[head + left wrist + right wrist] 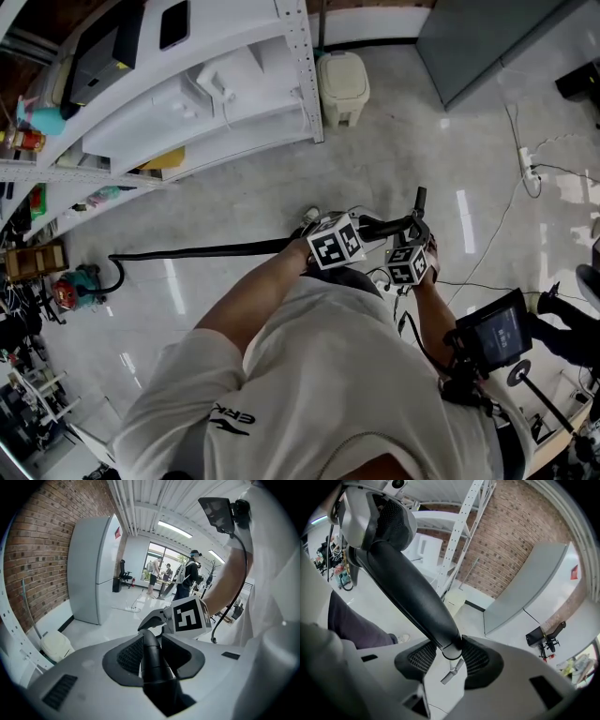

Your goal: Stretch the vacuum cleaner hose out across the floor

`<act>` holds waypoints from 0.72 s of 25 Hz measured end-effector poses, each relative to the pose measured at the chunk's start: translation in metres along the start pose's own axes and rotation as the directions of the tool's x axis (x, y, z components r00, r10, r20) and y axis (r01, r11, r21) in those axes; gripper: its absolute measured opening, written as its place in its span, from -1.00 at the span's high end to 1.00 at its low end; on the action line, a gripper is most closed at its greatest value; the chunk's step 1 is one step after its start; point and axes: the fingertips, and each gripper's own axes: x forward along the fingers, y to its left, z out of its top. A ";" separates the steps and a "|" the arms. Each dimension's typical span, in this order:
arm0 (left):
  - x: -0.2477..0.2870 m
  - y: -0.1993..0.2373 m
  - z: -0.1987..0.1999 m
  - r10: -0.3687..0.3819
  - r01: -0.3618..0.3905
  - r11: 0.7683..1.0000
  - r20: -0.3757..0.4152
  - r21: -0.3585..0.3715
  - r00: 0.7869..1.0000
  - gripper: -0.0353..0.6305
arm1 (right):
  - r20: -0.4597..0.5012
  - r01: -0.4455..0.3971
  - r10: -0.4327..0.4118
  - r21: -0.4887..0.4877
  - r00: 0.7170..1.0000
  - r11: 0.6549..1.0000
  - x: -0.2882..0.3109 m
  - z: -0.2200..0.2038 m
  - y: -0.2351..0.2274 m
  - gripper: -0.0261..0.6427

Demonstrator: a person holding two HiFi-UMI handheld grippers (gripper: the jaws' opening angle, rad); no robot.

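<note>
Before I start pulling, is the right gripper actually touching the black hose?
Touching. The right gripper view shows the black hose clamped between the pads of the right gripper, both pressed against its sides.

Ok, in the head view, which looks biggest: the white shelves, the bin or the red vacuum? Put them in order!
1. white shelves: by far the biggest.
2. bin.
3. red vacuum: looks smallest, but it sits out near the picture's edge, so it may really be bigger than it looks.
</note>
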 end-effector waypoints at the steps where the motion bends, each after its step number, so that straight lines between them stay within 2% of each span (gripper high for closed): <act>1: 0.003 0.000 -0.001 -0.005 0.005 1.000 -0.003 -0.001 1.000 0.53 | -0.005 -0.003 0.003 0.003 1.000 1.000 0.001 -0.002 0.000 0.43; 18: 0.048 0.018 -0.025 -0.067 0.064 0.996 -0.059 -0.056 0.996 0.55 | -0.056 -0.040 0.041 0.034 0.998 0.999 0.046 -0.037 0.004 0.43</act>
